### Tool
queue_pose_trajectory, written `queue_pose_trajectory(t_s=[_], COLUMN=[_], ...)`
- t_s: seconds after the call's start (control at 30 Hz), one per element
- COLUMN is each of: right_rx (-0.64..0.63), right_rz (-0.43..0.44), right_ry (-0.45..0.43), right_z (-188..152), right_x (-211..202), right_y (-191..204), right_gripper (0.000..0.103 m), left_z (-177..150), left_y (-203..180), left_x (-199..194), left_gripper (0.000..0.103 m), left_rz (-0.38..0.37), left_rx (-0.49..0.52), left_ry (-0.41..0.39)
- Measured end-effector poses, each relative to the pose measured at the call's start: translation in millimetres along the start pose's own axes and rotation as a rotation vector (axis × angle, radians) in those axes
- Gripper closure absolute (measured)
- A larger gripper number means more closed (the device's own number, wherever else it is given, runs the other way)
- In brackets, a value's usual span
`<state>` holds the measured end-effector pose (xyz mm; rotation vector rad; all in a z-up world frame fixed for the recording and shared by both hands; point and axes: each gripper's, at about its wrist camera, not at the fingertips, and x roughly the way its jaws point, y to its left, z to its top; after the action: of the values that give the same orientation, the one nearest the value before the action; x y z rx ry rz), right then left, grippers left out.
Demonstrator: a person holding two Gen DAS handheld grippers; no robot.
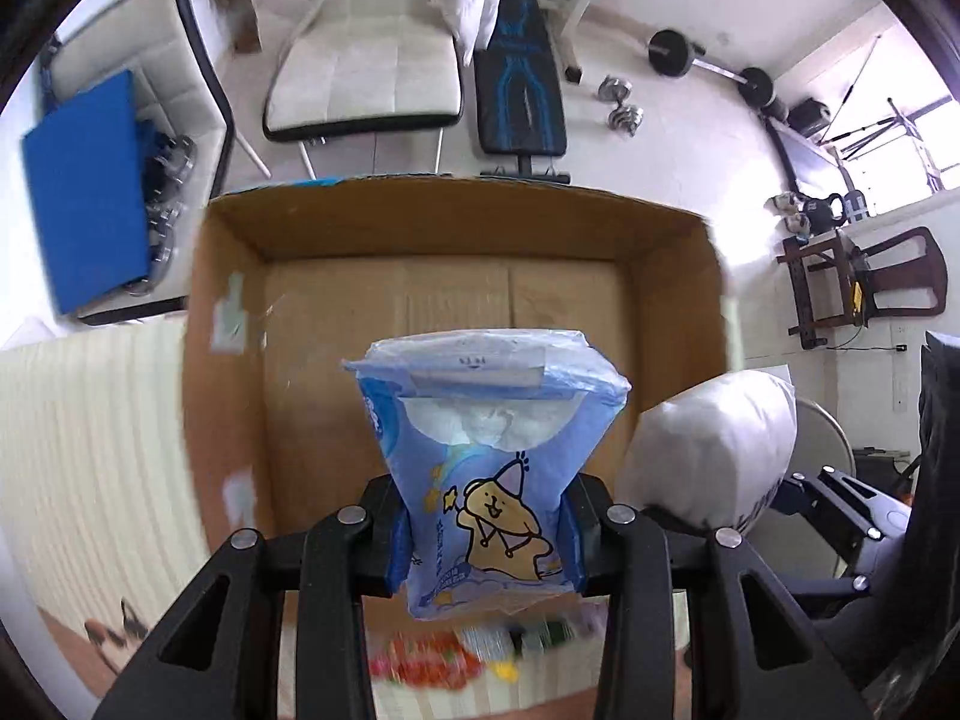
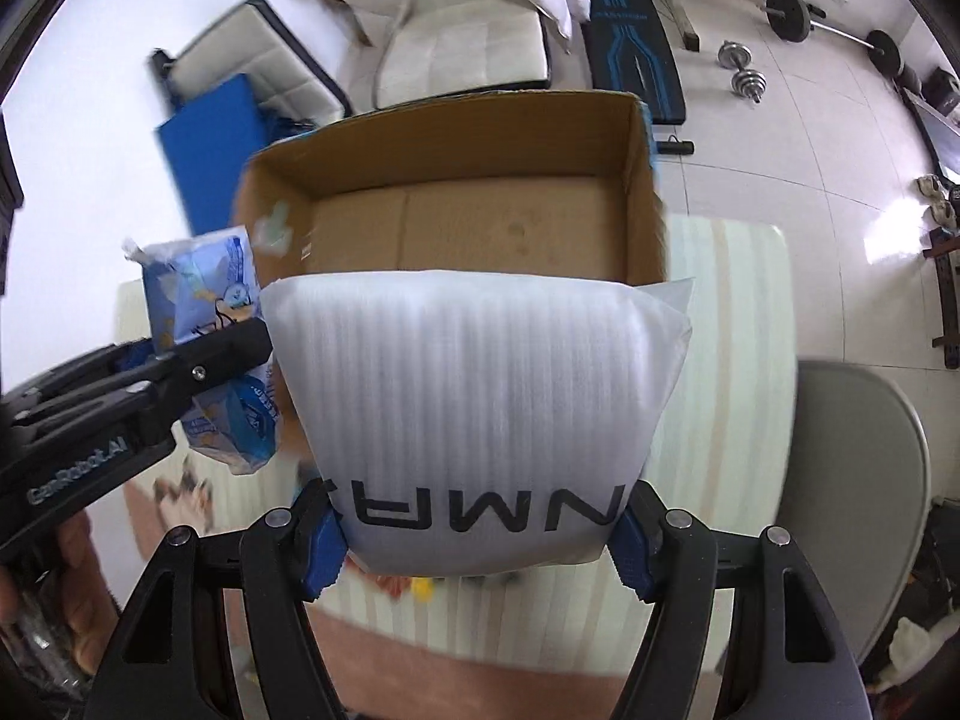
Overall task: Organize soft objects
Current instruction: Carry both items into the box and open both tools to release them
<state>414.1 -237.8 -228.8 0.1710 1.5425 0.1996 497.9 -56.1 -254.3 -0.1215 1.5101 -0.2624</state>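
An open cardboard box [image 1: 456, 300] sits on a cream ribbed mat [image 1: 102, 438], its brown floor bare. Just short of the box's near wall, toward its right corner, a white foam pouch [image 2: 480, 396] with black lettering is pinched at its lower end between the fingers of the right gripper [image 2: 480, 540]. Left of the pouch, over the box's near-left part, a blue tissue pack [image 1: 486, 462] printed with a yellow cartoon figure is squeezed at its waist by the left gripper [image 1: 486, 534], its top bulging above the fingers.
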Motion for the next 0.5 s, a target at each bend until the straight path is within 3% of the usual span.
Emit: queue_pose_trajectory(t_s=[0.23, 0.5], right_rx=[-0.003, -0.018], right_rz=[-0.078, -0.137], right_ry=[0.064, 0.113], right_z=[80, 116], right_x=[80, 129], right_y=[13, 21], right_gripper=[0.03, 0.029], left_z=[46, 61], left_y=[21, 19], left_x=[65, 100], left_gripper=[0.068, 0.063], left_rz=[-0.039, -0.047], left_rx=[-0.008, 0.009], left_ry=[0.111, 0.171])
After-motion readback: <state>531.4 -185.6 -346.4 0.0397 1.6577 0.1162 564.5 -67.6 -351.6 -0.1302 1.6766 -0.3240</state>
